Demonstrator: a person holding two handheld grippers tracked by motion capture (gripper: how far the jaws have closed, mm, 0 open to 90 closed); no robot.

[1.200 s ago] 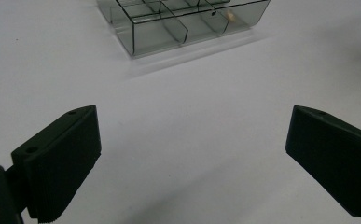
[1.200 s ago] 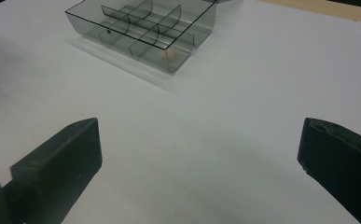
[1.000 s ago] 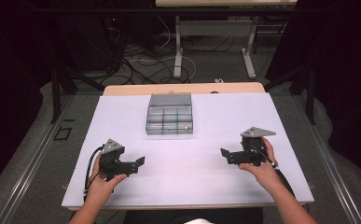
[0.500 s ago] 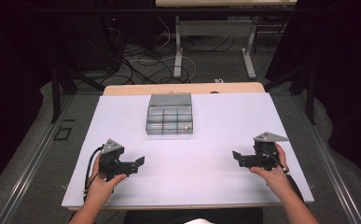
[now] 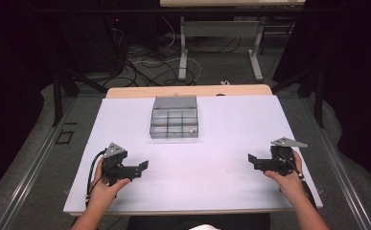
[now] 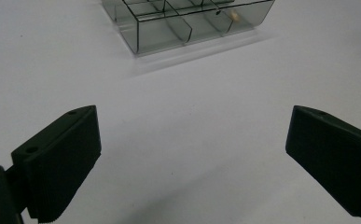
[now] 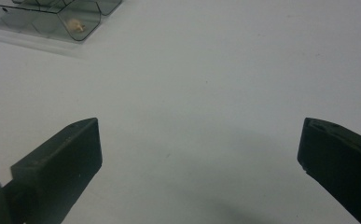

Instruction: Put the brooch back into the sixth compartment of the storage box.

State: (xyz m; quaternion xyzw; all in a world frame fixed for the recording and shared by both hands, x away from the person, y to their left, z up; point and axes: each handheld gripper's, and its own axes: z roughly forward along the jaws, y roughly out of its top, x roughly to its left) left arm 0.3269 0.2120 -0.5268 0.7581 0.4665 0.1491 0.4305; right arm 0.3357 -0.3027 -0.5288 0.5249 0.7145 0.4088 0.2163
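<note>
While resting apart on white table [image 5: 221, 191], left gripper [image 5: 142, 166] and right gripper [image 5: 252, 160] both spread wide, grasping nothing; clear divided box [image 5: 175, 123] well ahead at centre, cut off in gripper views, tiny pale item [image 5: 190, 128] inside unidentifiable.

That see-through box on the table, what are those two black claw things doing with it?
Nothing yet. A person holds a gripper in each hand, the left gripper and the right gripper, low over the white table. Both have their jaws wide open with nothing between them. The clear box sits farther back in the middle, apart from both. It is split into small compartments, and one near its right front corner holds a small pale piece. Neither gripper touches the box.
</note>
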